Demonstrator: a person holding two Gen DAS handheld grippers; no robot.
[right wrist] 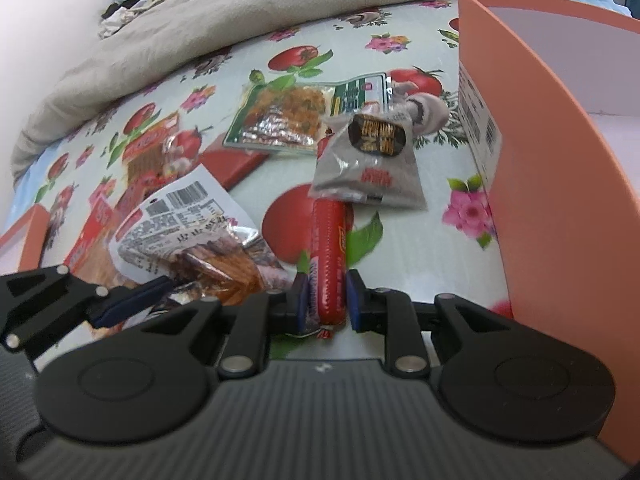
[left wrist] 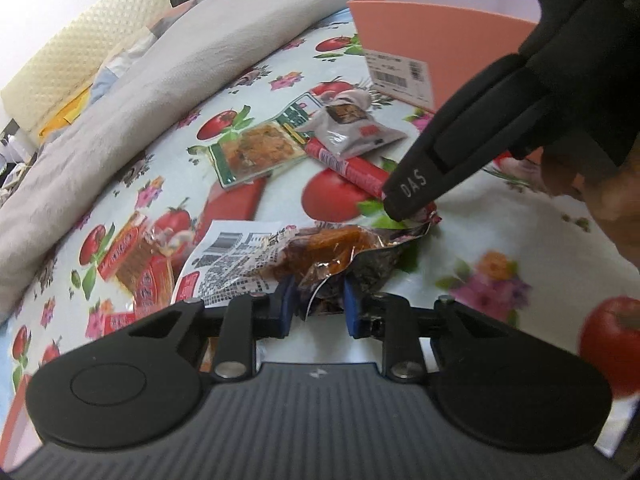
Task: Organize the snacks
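Note:
My left gripper point(left wrist: 317, 304) is shut on the crinkled end of a clear snack packet with orange-brown strips and a white barcode label point(left wrist: 280, 258). That packet also shows in the right wrist view point(right wrist: 192, 236). My right gripper point(right wrist: 327, 300) is shut on the near end of a red sausage stick point(right wrist: 330, 248), which lies on the tomato-print cloth point(right wrist: 420, 240). The sausage's far end lies under a grey snack pouch point(right wrist: 370, 168). The right gripper's black body point(left wrist: 500, 120) fills the upper right of the left wrist view, its tip over the sausage point(left wrist: 348, 166).
A pink box point(right wrist: 560, 200) stands open at the right, also in the left wrist view point(left wrist: 420, 36). A green-edged snack pack point(right wrist: 288, 118), a red flat packet point(right wrist: 236, 164) and red-orange snack packs point(right wrist: 148, 160) lie on the cloth. A beige blanket point(right wrist: 200, 32) lies behind.

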